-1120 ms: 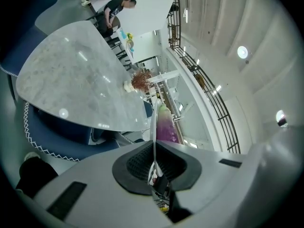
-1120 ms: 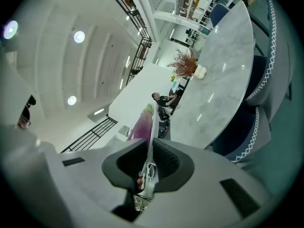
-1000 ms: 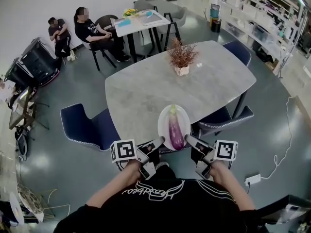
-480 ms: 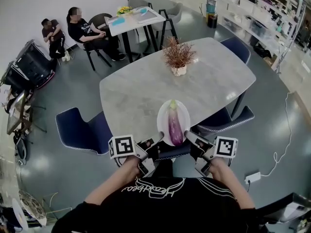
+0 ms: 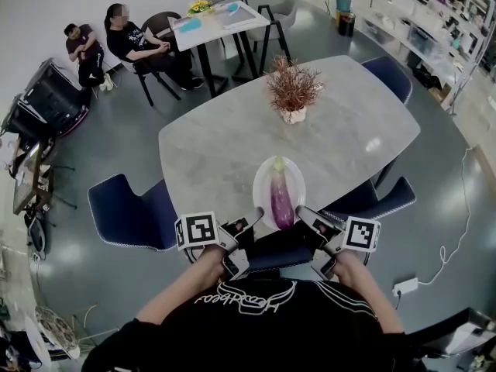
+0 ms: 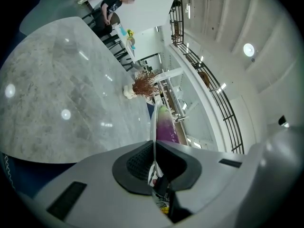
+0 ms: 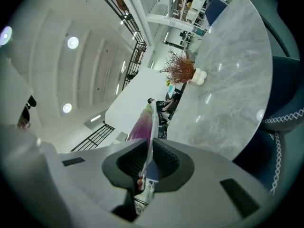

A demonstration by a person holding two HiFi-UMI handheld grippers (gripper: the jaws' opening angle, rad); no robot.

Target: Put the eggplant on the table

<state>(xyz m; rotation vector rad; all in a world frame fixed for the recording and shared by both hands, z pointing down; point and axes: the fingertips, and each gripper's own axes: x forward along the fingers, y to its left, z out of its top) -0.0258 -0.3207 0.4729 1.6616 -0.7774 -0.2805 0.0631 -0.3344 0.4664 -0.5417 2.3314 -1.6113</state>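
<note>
A glossy grey floor [image 5: 93, 153] is being seen across the room, with shelving racks [image 5: 403, 37] far ahead and to the right of the grippers. Directly ahead of them, a large grey stone-look table [image 5: 225, 146] with rounded corners is being flanked by navy blue chairs [image 5: 128, 211]. A white oval plate [image 5: 263, 188] is being held at the table's near edge. The left gripper [image 5: 248, 223] is clamped on the plate's left rim and the right gripper [image 5: 307, 215] on its right rim. A long purple eggplant [image 5: 280, 200] is lying on the plate between the grippers. A dried reddish plant [image 5: 292, 91] in a white pot is standing further ahead. White script on the person's black top [image 5: 248, 304] cannot be read.
</note>
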